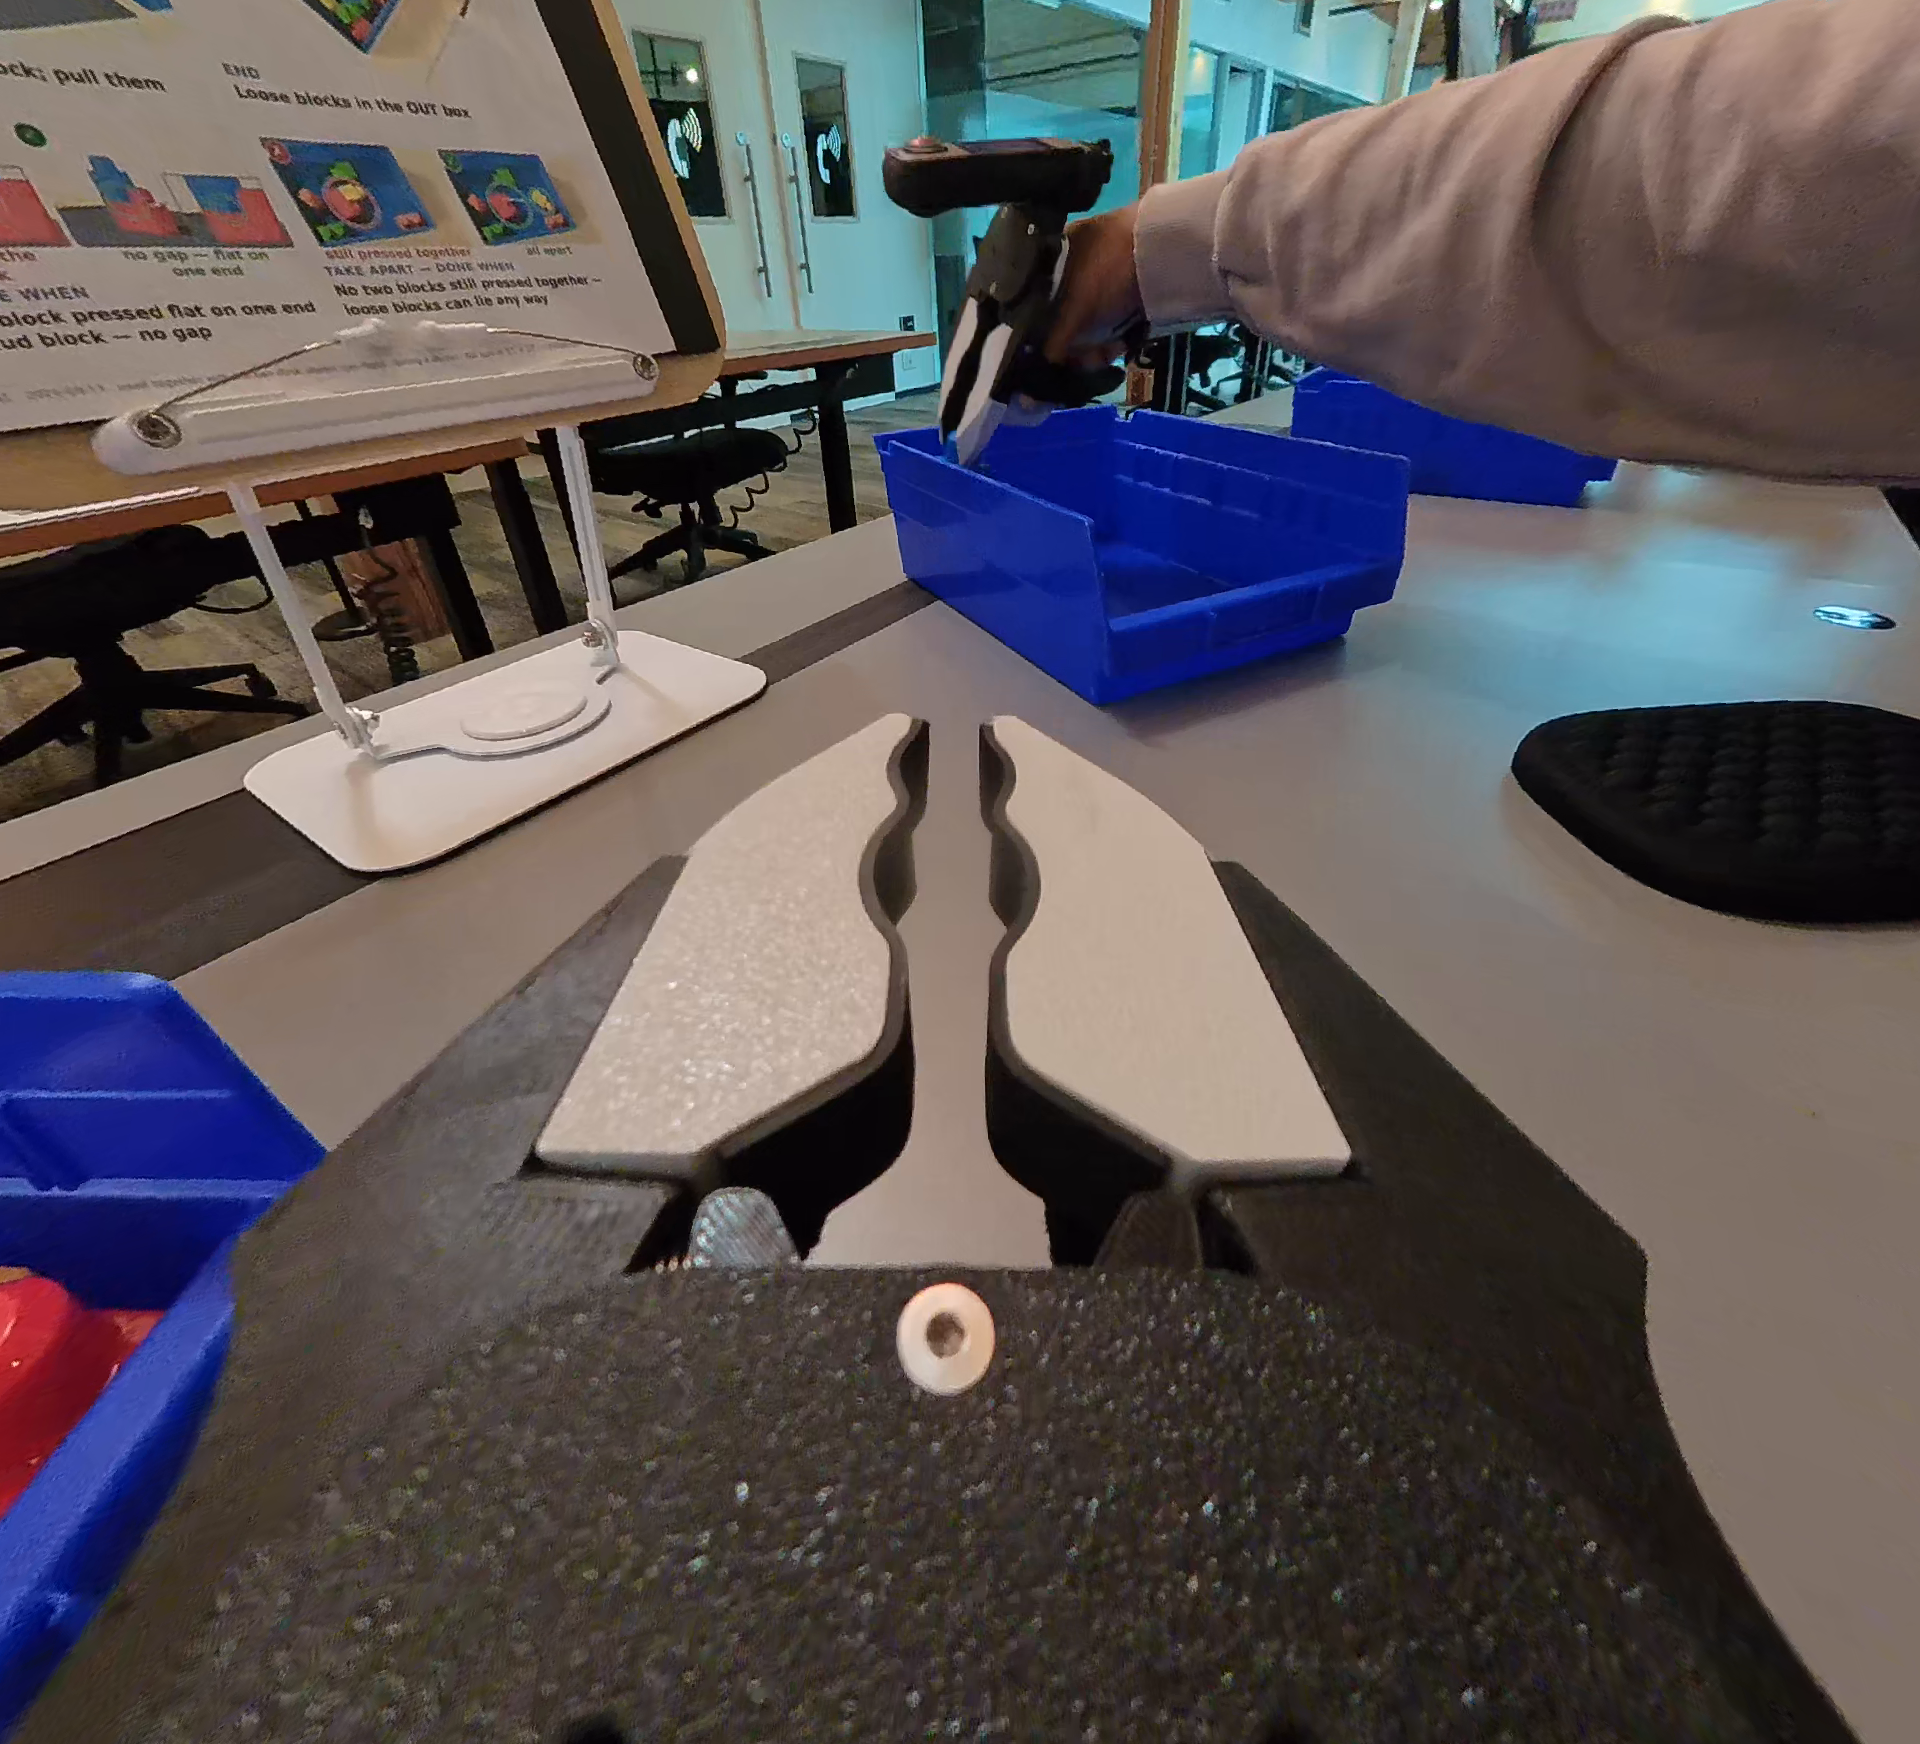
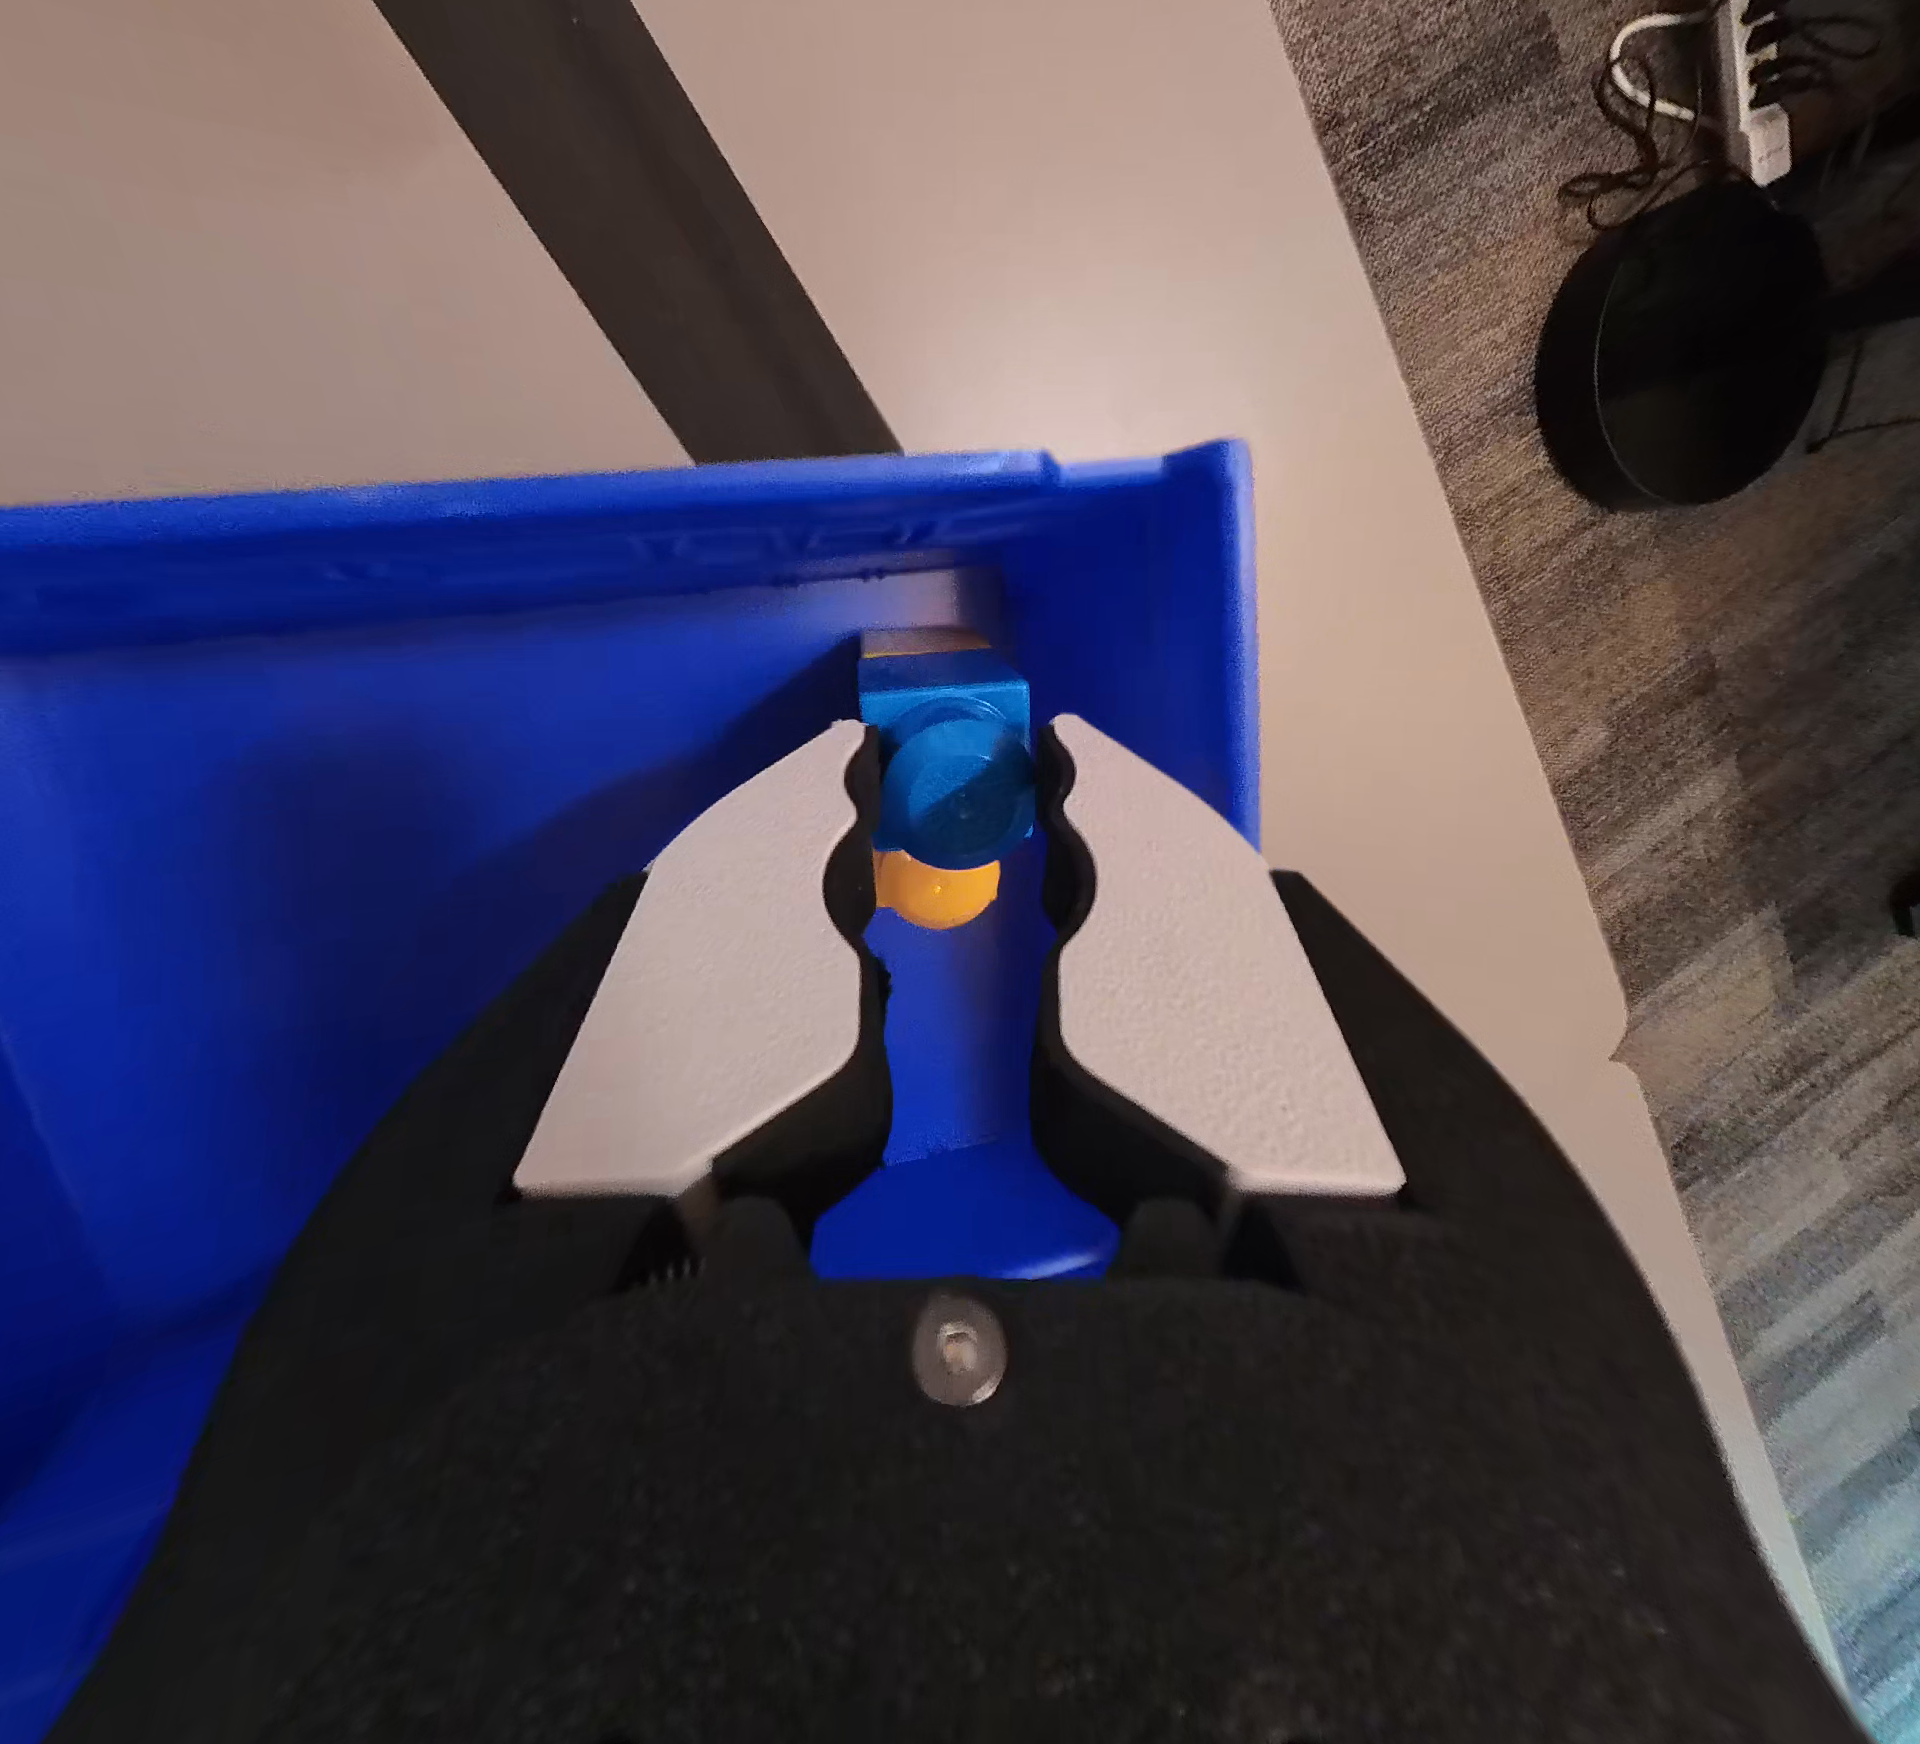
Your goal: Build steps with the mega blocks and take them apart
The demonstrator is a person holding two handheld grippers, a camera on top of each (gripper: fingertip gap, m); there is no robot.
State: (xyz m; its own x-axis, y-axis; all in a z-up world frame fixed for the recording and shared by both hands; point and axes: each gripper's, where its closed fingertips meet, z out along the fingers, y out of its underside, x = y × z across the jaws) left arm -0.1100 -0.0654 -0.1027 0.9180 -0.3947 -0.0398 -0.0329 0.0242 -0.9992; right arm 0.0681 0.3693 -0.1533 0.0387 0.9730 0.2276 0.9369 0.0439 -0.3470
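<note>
The right gripper (image 2: 951,795) pointed down into a corner of a blue bin (image 2: 416,551) on the grey table (image 2: 935,188), its jaws clamped on a blue block (image 2: 951,785) stacked on an orange one (image 2: 935,894), while the left gripper (image 1: 954,738) hovered above the table, nearly closed and empty.

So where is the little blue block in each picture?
Left wrist view: a blue sliver at the right gripper tips, by the blue bin's far left corner.
Right wrist view: blue block at centre, between the fingertips, with a yellow piece under it.
Shared landmark: the blue bin.
</note>
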